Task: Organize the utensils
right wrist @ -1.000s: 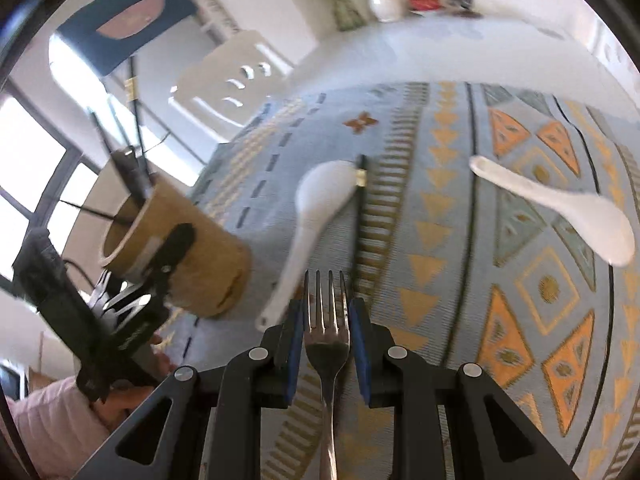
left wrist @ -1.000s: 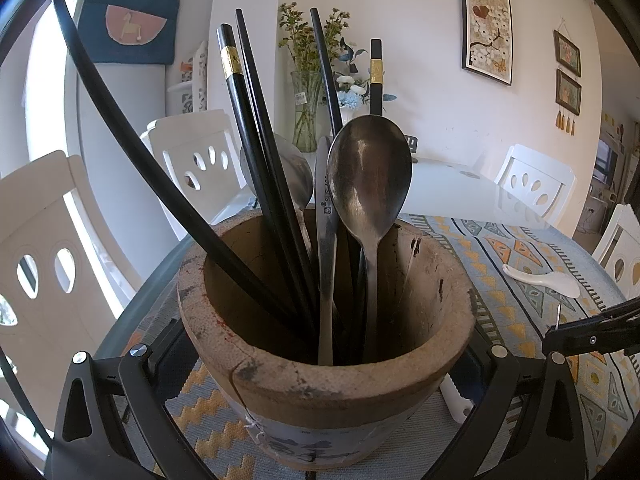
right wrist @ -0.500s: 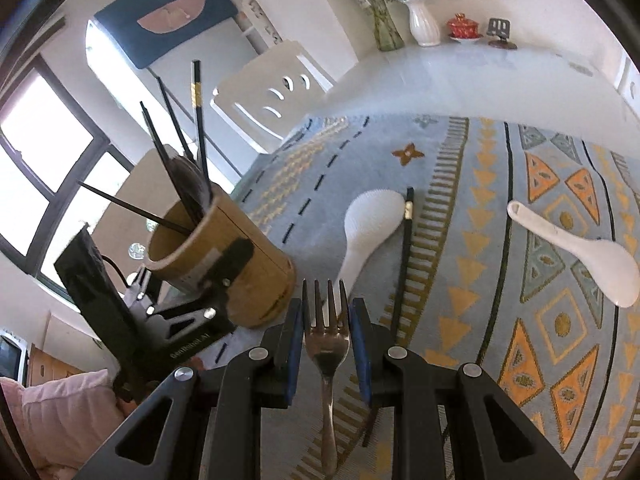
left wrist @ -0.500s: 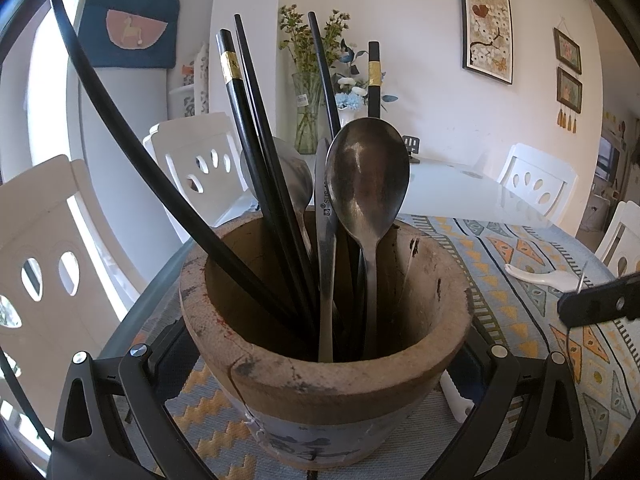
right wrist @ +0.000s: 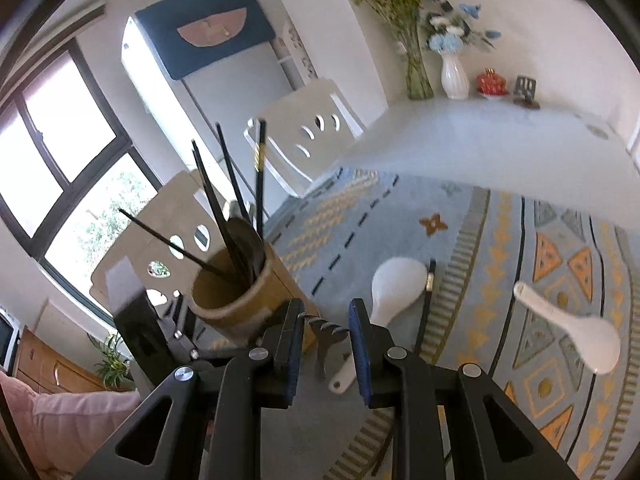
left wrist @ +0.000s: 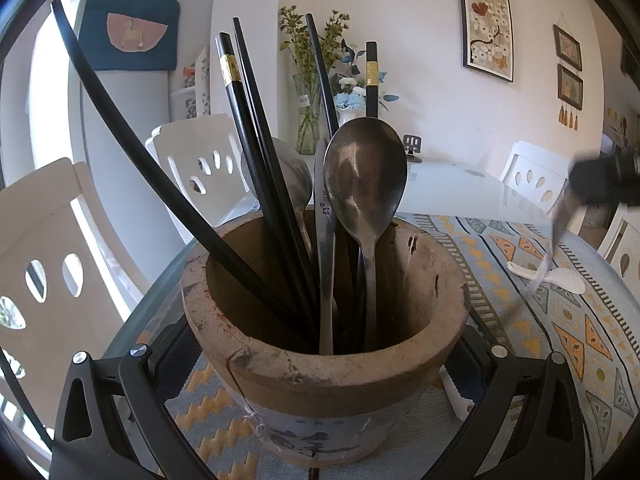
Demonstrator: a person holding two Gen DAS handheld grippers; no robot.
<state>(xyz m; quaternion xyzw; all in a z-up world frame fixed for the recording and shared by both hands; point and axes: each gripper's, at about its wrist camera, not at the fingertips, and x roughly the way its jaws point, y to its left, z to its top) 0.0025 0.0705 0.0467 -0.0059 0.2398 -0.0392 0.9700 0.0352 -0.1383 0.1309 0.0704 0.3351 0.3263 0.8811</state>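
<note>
The right tool (right wrist: 325,330) is clamped on a fork (right wrist: 326,330), tines tilted sideways, above the tabletop (right wrist: 460,148). The left tool (left wrist: 320,412) grips the pot (left wrist: 326,344) from both sides, with chopsticks (left wrist: 256,140) and a spoon (left wrist: 365,184) standing inside. One handle has stamped lettering, too small to read. Beyond the fork, two white spoons (right wrist: 394,292) and one chopstick (right wrist: 426,304) lie on the mat (right wrist: 560,264), with open room around them.

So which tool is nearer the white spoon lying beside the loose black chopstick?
Right. The right tool, holding a fork, hovers just above that spoon. The left tool is off to the side, wrapped around the utensil pot.
</note>
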